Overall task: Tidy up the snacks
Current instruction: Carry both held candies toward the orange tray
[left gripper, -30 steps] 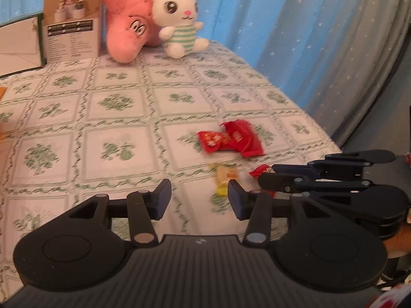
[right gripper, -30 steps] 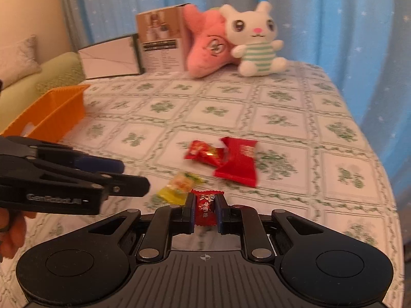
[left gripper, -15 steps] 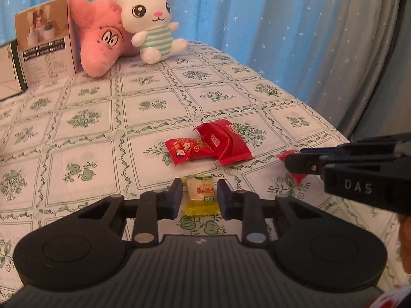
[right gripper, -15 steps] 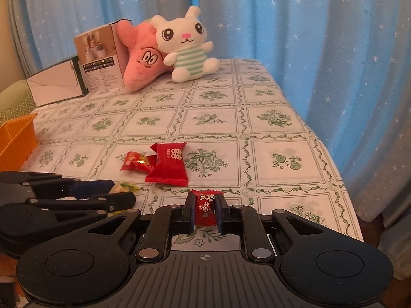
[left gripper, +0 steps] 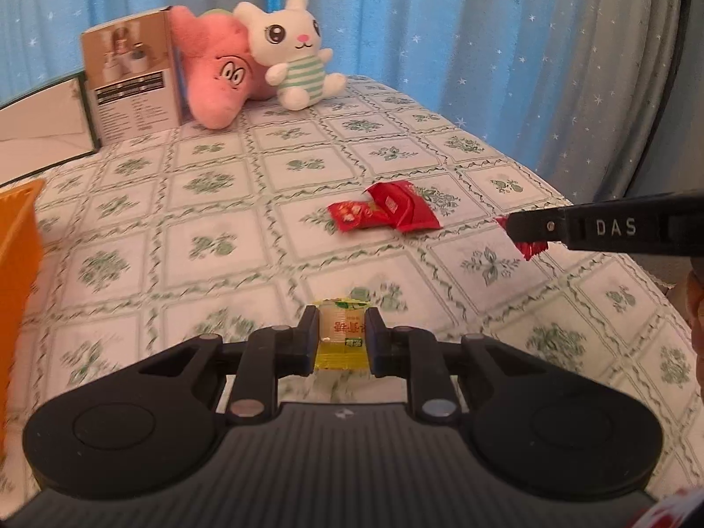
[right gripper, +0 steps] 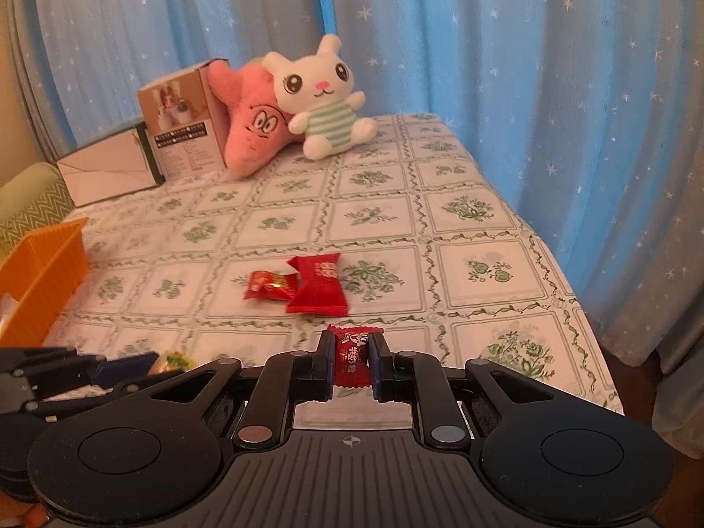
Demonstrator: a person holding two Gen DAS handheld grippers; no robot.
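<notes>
floral tablecloth (right gripper: 475, 273) bears two red snack packets (right gripper: 319, 286), plush toys (right gripper: 323, 101), boxes (right gripper: 185, 127).

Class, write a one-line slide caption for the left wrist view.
Left hand-held gripper shut on a yellow candy above the floral tablecloth, two red snack packets lying ahead.

Snacks, four in all:
- yellow candy (left gripper: 341, 336), one
- small red candy (right gripper: 352, 358), one
- red packets, two, touching, near the middle of the table (left gripper: 246, 237): a larger red packet (left gripper: 407, 209) and a smaller red packet (left gripper: 356, 215)

Soft toys, two, at the table's far edge:
- white rabbit (left gripper: 297, 50), one
- pink star (left gripper: 218, 75), one

Boxes, two, toward the far left corner:
- upright printed box (left gripper: 132, 83), one
- low white box (left gripper: 42, 125), one

Orange bin (right gripper: 39, 273), one, at the left edge.

Grippers, two:
- left gripper (left gripper: 341, 339)
- right gripper (right gripper: 352, 361)
</notes>
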